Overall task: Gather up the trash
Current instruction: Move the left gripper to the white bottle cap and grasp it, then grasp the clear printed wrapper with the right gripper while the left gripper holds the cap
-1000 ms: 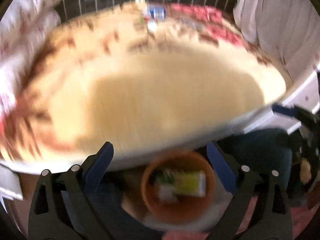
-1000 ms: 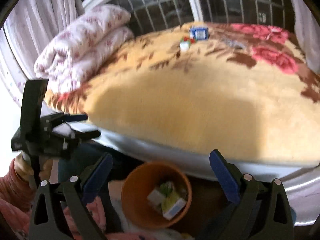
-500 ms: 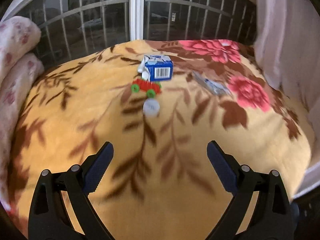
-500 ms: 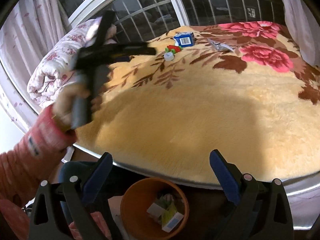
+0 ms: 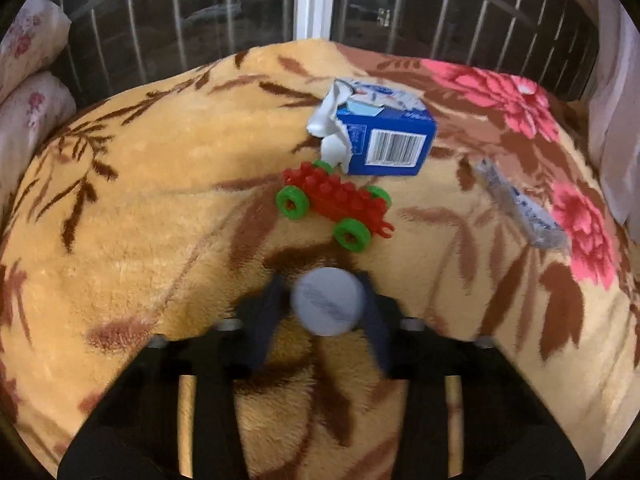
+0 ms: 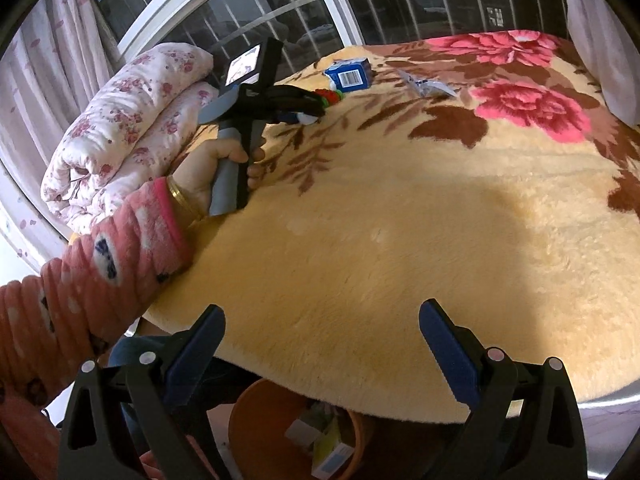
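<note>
One barcode shows on your blue carton point(image 5: 384, 136), text unreadable; your left gripper point(image 5: 326, 300) is closing around the white cap point(image 5: 328, 300), your right gripper point(image 6: 320, 344) gapes empty.

Just beyond my left fingers point(image 5: 266, 320) I see a red toy car point(image 5: 334, 206) with green wheels, standing slantwise on the blanket point(image 5: 160, 200), apart from the fingertips. The blanket is plush and yellow, with brown leaves under and ahead of the fingers and pink flowers off to their right. Far left of the fingers sits a folded white quilt point(image 5: 28, 80) with small pink flowers. Straight ahead, past the blanket's far edge, is a dark barred window point(image 5: 200, 20). From my right fingers point(image 6: 196, 348) the car is small and far ahead to the left, and a pale curtain point(image 6: 52, 60) hangs left of the quilt.
</note>
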The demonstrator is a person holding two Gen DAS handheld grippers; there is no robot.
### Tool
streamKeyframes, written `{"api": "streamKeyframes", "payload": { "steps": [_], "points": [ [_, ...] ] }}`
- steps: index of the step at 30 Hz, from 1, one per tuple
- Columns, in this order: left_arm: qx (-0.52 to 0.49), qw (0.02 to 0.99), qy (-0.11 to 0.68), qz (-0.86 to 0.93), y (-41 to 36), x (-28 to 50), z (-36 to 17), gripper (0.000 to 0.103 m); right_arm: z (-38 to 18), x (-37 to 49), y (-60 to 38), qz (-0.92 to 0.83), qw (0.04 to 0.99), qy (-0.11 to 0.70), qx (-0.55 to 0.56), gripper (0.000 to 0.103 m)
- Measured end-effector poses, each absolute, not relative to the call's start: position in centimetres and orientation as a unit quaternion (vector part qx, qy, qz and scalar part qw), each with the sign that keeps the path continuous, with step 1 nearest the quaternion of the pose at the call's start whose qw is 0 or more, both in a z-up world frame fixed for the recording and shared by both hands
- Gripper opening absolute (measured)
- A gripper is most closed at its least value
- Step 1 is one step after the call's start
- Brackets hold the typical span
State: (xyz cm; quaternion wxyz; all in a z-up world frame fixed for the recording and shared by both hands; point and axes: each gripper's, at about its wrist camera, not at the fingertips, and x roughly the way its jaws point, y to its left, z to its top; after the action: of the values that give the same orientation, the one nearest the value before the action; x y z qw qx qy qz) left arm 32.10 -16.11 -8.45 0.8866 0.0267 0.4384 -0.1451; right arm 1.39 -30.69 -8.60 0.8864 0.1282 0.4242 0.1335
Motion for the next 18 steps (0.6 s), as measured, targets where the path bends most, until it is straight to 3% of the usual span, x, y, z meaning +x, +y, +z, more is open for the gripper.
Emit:
{"api": "streamKeyframes", "payload": {
  "steps": [9, 18],
  "points": [
    [0.024, 0.89, 0.421, -0.171, -15.0, 27.8, -6.2, 0.032, -6.0, 4.8, -31.5, 0.104, 0.911, 0.389, 0.088, 0.096],
    [0.026, 0.898, 0.399, -0.184, -12.0, 21.5, -3.7, 0.032, -4.8, 18.2, -34.6, 0.034, 0.934, 0.354, 0.042, 0.095]
  ]
}}
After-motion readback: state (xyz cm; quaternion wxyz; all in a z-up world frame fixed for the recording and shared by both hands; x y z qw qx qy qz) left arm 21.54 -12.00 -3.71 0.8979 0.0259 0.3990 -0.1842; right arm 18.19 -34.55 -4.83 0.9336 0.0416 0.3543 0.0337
